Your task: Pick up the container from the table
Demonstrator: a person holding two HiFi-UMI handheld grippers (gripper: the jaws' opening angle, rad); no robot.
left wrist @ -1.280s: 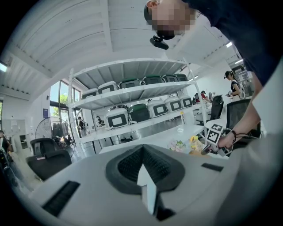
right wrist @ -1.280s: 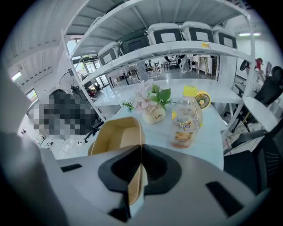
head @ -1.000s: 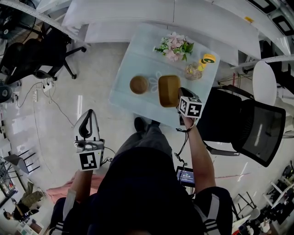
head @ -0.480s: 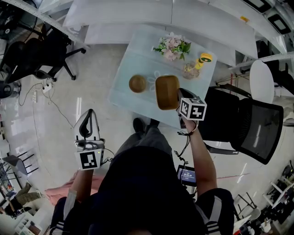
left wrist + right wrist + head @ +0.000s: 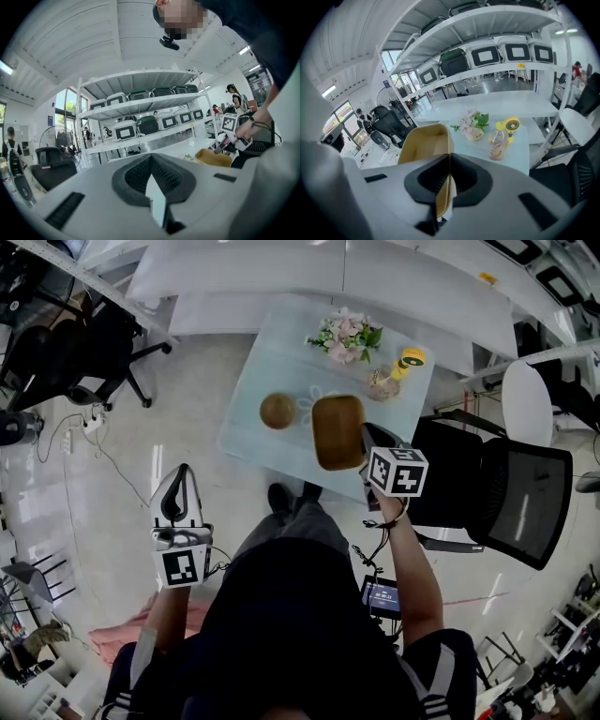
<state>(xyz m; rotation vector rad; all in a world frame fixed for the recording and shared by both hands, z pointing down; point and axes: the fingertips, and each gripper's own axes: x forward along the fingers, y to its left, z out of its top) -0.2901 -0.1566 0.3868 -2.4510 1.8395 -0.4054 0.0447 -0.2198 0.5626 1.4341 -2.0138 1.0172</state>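
Container, tan, rectangular, open-topped and thin-walled (image 5: 337,432): located at the near edge of the pale glass-topped table (image 5: 262,371), beside a round brown bowl (image 5: 277,411). It appears clear of the surface rather than resting on it, though the head view alone does not settle contact. Right gripper (image 5: 450,164): jaws closed onto the container's near wall, one pad inside and one outside, with the rim edge pinched between them; the body extends away from the jaws, cantilevered. Left gripper (image 5: 151,180): jaws together, nothing between them, held well apart from the table over open floor. Handling estimate: the container looks empty and light, probably plastic or pressed fibre, stiff enough to hold shape but with a wall thin enough to flex under a one-sided pinch. The surface looks smooth, so slip or rotation about the pads is the main risk; drooping of the far end would be the first sign. Best hold is deep on the wall near the middle of a short side, as now, not at a corner. Keep it level and away from the pink flower arrangement (image 5: 345,337) and the small clear bottle with yellow cap (image 5: 386,381) at the far side of the table.
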